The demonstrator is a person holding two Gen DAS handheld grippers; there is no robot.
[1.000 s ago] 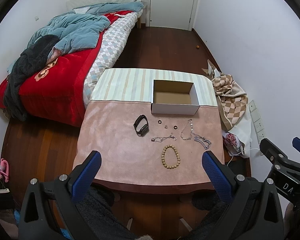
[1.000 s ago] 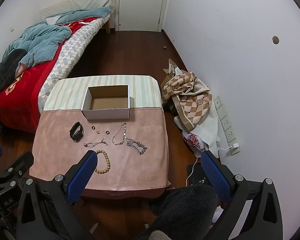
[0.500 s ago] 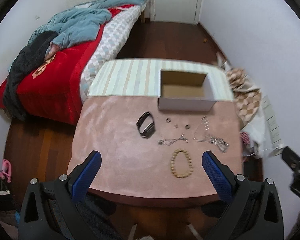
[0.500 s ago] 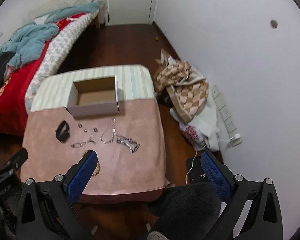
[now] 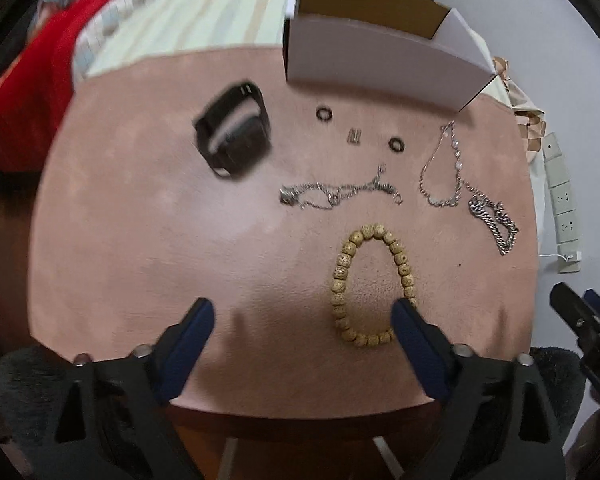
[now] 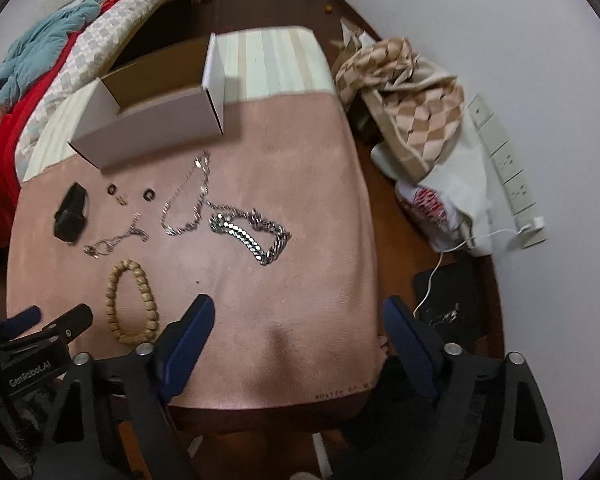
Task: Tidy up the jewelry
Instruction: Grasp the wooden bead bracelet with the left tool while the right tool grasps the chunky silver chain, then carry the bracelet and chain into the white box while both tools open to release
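Observation:
Jewelry lies on the pink tablecloth [image 5: 140,240] in front of an open white box [image 5: 380,60]: a black watch band [image 5: 232,128], two dark rings [image 5: 324,114], a thin silver bracelet [image 5: 340,192], a fine necklace [image 5: 440,172], a chunky chain [image 6: 252,232] and a wooden bead bracelet [image 5: 372,284]. My left gripper [image 5: 300,308] hangs low over the near side, its jaws closing. Its right fingertip is above the bead bracelet's edge, and nothing is pressed between the pads. My right gripper [image 6: 298,308] hovers near the table's front right, jaws closing on nothing.
A bed [image 6: 40,60] with red and blue covers stands to the left. A checked cloth heap [image 6: 404,92] and a white bag lie on the floor to the right, below wall sockets [image 6: 512,176]. Striped cloth [image 6: 272,60] covers the table's far half.
Both grippers have dropped steeply toward the table, so the jewelry fills much more of each view. Their fingers stand a little closer together than before.

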